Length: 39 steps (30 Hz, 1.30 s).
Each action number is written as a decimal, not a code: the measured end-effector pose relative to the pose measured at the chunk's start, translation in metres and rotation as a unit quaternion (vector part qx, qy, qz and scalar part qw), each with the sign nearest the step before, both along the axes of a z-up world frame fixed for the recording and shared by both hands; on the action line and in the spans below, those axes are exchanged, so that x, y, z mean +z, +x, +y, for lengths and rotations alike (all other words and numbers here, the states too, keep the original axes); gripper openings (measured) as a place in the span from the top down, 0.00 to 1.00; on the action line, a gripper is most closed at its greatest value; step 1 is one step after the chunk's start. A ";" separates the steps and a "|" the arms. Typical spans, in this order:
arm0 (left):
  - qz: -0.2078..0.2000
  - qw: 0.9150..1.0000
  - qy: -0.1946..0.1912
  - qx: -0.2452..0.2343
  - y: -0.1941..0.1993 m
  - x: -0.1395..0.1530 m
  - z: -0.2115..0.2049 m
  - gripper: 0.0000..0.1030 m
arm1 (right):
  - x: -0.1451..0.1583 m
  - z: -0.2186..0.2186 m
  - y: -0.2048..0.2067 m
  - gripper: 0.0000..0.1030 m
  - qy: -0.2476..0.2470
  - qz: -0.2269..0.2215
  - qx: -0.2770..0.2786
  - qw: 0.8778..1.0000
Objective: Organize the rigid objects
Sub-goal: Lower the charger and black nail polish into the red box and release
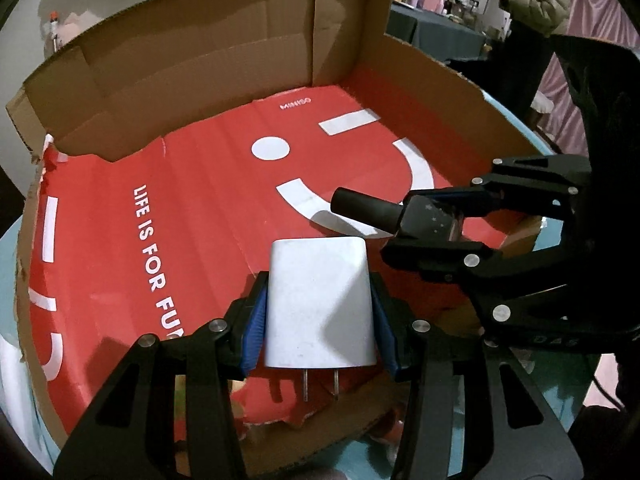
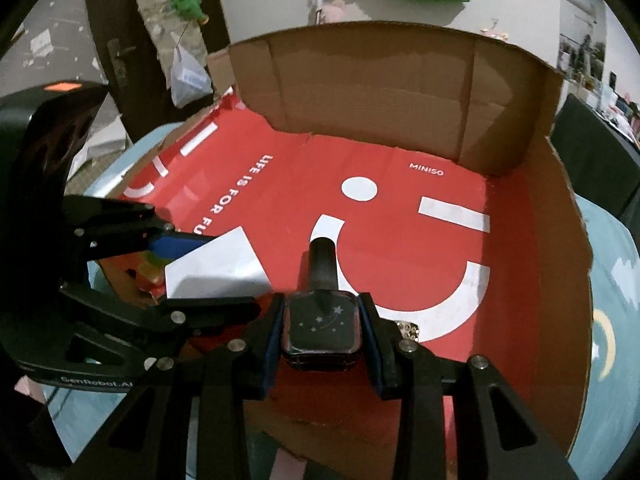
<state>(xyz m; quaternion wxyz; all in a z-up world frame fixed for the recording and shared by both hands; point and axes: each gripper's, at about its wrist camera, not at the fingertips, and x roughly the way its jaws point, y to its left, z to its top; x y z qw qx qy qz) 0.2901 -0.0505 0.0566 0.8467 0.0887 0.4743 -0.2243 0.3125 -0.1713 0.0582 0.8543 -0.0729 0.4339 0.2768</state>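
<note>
Grippers converge over the cardboard box (image 1: 224, 40): our left gripper (image 1: 320, 312) clamps a white charger (image 1: 320, 300), our right gripper (image 2: 322, 330) clamps a nail polish bottle (image 2: 322, 324) just beside it, above the red liner (image 2: 400, 248).

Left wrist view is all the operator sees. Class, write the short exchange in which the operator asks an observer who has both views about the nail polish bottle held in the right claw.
Operator: I only see the right claw side-on. Is it gripping the bottle squarely?
Observer: Yes. The right claw has one pad against each side of the nail polish bottle, and the bottle's broad face is turned up to the camera.
Operator: Is anything lying near it that I can't see?
Observer: A small glittery object lies on the red floor of the cardboard box, just beside the claw's right finger. I cannot tell what it is.
</note>
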 end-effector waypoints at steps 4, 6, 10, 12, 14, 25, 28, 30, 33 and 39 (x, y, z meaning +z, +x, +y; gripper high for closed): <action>0.011 1.000 0.003 -0.003 0.007 -0.005 0.001 0.57 | -0.002 0.004 0.006 0.63 -0.011 0.008 0.015 1.000; 0.015 1.000 0.006 -0.004 0.010 -0.008 0.001 0.57 | -0.003 0.006 0.009 0.63 -0.016 0.015 0.026 0.999; 0.009 1.000 0.018 -0.003 0.014 -0.009 0.001 0.57 | -0.004 0.014 0.012 0.63 -0.032 0.016 0.046 0.998; 0.010 1.000 0.017 -0.002 0.015 -0.009 0.002 0.57 | -0.004 0.015 0.014 0.63 -0.037 0.017 0.051 0.998; 0.011 1.000 0.019 -0.003 0.016 -0.009 0.003 0.57 | -0.004 0.015 0.016 0.63 -0.039 0.020 0.054 0.998; 0.003 0.999 0.041 -0.007 0.014 -0.013 -0.003 0.57 | -0.013 0.017 0.023 0.63 -0.054 0.033 0.059 0.996; 0.004 0.999 0.042 -0.008 0.015 -0.013 -0.005 0.57 | -0.013 0.015 0.024 0.63 -0.057 0.033 0.057 0.996; 0.004 0.999 0.042 -0.010 0.016 -0.013 -0.007 0.57 | -0.013 0.015 0.026 0.63 -0.059 0.035 0.058 0.996; 0.001 0.999 0.045 -0.012 0.016 -0.013 -0.009 0.57 | -0.013 0.016 0.029 0.63 -0.066 0.039 0.060 0.995; 0.002 0.999 0.043 -0.016 0.018 -0.012 -0.012 0.57 | -0.012 0.017 0.033 0.63 -0.079 0.050 0.063 0.994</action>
